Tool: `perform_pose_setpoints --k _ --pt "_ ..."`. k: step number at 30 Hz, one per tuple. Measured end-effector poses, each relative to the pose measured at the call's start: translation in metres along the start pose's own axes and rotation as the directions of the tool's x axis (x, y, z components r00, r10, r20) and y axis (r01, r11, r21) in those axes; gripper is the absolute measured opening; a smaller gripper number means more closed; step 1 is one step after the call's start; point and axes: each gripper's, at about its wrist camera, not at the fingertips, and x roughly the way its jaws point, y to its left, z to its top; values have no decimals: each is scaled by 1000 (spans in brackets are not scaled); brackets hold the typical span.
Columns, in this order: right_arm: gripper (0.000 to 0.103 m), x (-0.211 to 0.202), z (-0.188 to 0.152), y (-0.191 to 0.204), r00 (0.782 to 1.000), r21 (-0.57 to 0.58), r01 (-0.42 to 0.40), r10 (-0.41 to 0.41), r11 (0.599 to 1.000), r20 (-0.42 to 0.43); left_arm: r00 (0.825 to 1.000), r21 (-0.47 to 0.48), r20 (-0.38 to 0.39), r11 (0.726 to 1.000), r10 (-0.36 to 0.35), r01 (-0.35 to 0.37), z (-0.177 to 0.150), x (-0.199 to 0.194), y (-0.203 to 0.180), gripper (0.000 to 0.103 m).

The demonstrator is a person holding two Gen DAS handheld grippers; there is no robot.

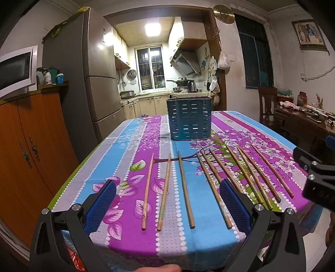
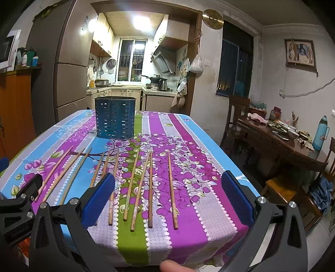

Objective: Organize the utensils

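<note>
Both the left gripper [image 1: 167, 207] and right gripper [image 2: 168, 198] hover over the table's [image 2: 188, 236] near edge, jaws wide apart and empty. Chopsticks [image 2: 138, 188] lie fanned along that edge; beyond bare cloth, the holder [image 2: 114, 117] stands upright toward the far edge.

You are in a home dining room opening onto a kitchen. At twelve o'clock, through the doorway, you see cabinets, a range hood [image 1: 185, 62] and a wok [image 1: 181, 81] on the stove. A refrigerator [image 1: 83, 79] and microwave [image 1: 15, 71] stand at ten o'clock; a wall clock [image 1: 223, 13] hangs at one o'clock, above the floral-clothed tabletop [image 1: 134, 236].
</note>
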Motion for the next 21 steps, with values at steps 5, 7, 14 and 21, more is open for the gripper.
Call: perform_pose_setpoints --k 5,7,14,21 --pt "98 5 0 -15 1000 39 -15 16 999 -16 998 -37 -23 997 62 -63 -1 7 39 99" --pt "98 9 -1 -23 1000 50 -5 6 999 -24 995 -77 -59 994 79 -84 -4 10 63 99" --pt "98 17 -15 -54 994 133 -63 75 989 -85 995 -192 -102 981 18 -37 -43 -4 111 99" --pt "98 20 -49 -53 941 239 -258 300 936 -158 969 -318 -224 948 -105 29 -81 2 104 99"
